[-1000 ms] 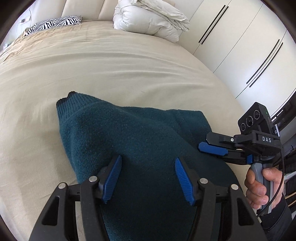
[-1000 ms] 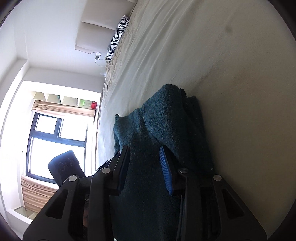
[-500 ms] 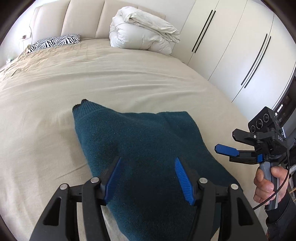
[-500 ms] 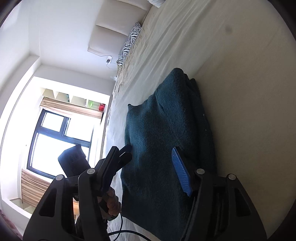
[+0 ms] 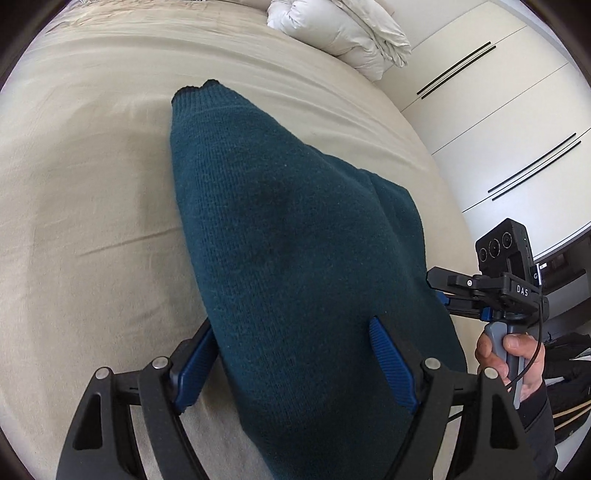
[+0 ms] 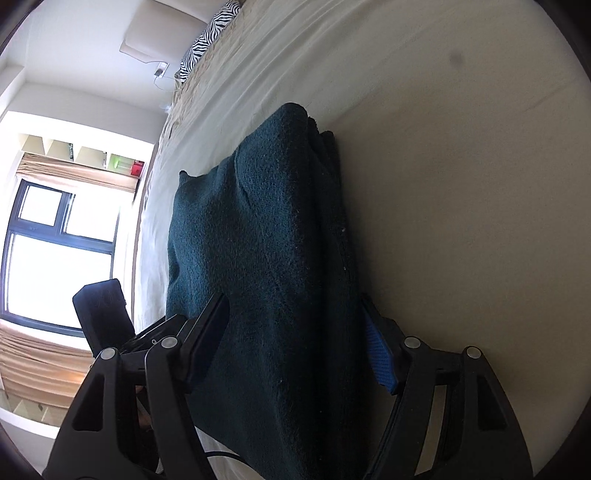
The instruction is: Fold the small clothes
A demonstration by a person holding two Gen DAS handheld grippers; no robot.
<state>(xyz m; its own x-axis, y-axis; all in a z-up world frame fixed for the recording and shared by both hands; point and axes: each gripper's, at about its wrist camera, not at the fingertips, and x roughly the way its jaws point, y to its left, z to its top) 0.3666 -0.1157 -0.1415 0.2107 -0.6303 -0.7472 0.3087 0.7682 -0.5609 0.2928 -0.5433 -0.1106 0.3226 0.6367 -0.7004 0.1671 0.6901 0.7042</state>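
Observation:
A folded dark teal knit sweater [image 5: 288, 240] lies on the beige bed [image 5: 92, 184]. My left gripper [image 5: 295, 363] is open, its jaws wide on either side of the sweater's near end, the left finger beside the edge and the right finger on the cloth. My right gripper [image 6: 295, 343] is open and straddles the folded sweater [image 6: 266, 240] edge-on, one finger on each side of the layers. The right gripper also shows in the left wrist view [image 5: 491, 288] at the sweater's right edge, held by a hand.
A white folded duvet [image 5: 343, 33] lies at the far side of the bed. White wardrobe doors [image 5: 498, 110] stand to the right. A zebra pillow [image 6: 207, 40] and a window [image 6: 55, 251] show in the right wrist view.
Both grippers have moved back in onto the sweater after pulling away half a second ago. The right gripper, narrow a second ago, now stands wide around the folded layers.

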